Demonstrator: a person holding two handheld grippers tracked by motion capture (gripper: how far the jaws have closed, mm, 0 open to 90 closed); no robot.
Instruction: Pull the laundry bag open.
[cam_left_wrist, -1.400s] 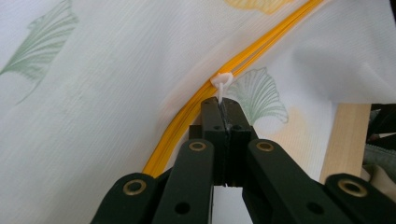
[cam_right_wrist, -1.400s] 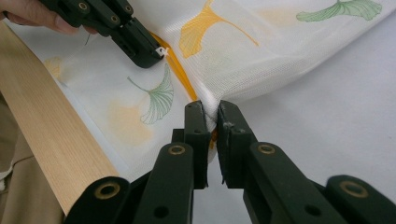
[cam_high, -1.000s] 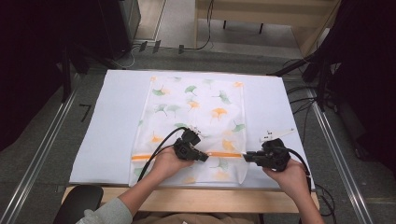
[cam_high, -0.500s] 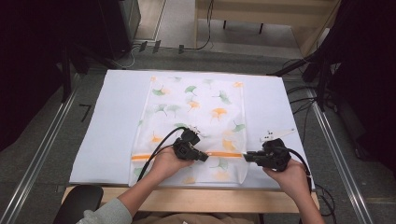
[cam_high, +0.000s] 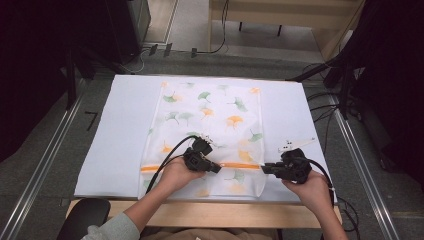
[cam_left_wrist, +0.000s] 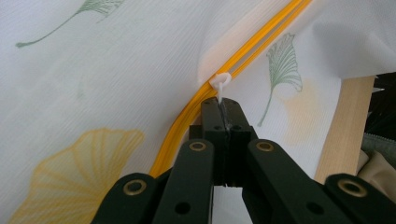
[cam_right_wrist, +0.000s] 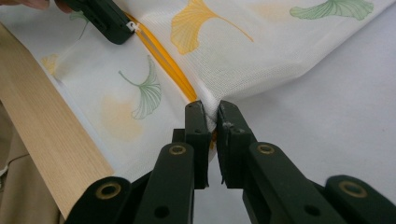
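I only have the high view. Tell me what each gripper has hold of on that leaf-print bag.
Observer: The left gripper is shut on the white zipper pull, as the left gripper view shows.
Operator: Now the right one.
Observer: The right gripper pinches the mesh bag at its edge, where the orange zipper ends.
Operator: Report the zipper ahead of the pull.
Observer: Beyond the pull it runs as two orange strips side by side; whether they are joined I cannot tell.

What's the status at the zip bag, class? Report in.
Left gripper shut on white zip pull. Right gripper shut on bag edge at the orange zip end. Nothing in the way.
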